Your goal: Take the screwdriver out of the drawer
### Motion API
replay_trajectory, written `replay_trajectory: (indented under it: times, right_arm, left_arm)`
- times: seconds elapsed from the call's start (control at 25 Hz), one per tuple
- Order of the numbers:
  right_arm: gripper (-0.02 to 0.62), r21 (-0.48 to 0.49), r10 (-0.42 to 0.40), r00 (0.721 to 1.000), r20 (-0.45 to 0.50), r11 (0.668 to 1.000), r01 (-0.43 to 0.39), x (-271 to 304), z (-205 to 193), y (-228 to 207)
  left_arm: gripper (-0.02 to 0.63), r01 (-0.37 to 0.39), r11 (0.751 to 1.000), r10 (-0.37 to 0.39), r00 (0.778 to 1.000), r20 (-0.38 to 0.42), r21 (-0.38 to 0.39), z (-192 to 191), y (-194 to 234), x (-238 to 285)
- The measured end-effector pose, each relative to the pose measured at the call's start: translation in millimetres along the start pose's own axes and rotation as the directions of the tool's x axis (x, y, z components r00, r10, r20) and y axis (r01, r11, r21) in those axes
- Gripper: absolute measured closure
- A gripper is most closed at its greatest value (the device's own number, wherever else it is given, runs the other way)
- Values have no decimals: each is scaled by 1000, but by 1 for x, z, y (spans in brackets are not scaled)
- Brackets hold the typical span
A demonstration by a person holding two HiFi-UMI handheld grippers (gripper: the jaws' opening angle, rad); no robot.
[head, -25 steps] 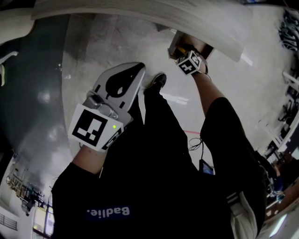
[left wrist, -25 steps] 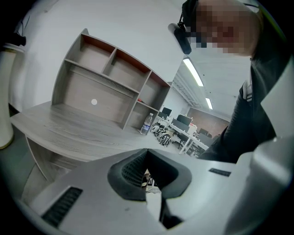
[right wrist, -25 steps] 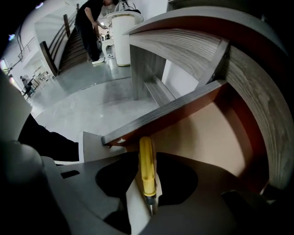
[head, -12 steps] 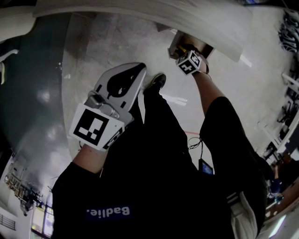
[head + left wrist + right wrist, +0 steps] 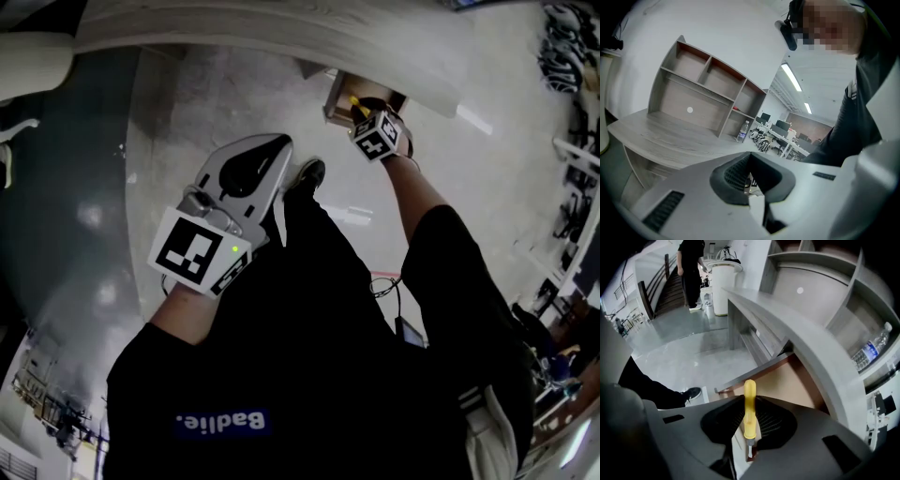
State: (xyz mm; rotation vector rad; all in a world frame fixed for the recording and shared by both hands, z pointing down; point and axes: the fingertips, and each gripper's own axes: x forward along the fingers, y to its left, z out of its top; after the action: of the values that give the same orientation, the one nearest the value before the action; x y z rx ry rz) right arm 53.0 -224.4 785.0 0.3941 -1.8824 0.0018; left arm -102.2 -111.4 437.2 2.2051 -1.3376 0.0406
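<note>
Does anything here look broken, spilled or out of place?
Nothing looks damaged or spilled. The only unusual sight is the drawer standing open, with the right gripper shut on a yellow-handled screwdriver over it. The water bottle in the shelf unit stands upright.

An office: desks [image 5: 789, 143] with monitors [image 5: 781, 125] under ceiling strip lights [image 5: 791, 77].

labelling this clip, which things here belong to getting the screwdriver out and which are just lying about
Job in hand: screwdriver; open drawer; right claw, jaws just closed on the screwdriver.
Lying about: water bottle in the shelf unit; left claw, shut and empty.
</note>
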Motion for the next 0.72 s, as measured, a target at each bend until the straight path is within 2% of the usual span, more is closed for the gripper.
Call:
replay_trajectory:
  times: [0.24, 0.52, 0.72]
  right_arm:
    - [503, 132, -50, 995, 86, 991, 38, -58, 25, -11]
    - [503, 273, -71, 982, 175, 962, 20, -127, 40, -8]
    - [503, 362, -89, 961, 263, 932, -13, -177, 60, -3]
  left_arm:
    - [604, 39, 999, -39, 999, -5, 29, 9, -16, -13]
    - [604, 79, 995, -79, 997, -9, 58, 17, -39, -26]
    - [604, 133, 989, -132, 991, -13, 64, 23, -62, -24]
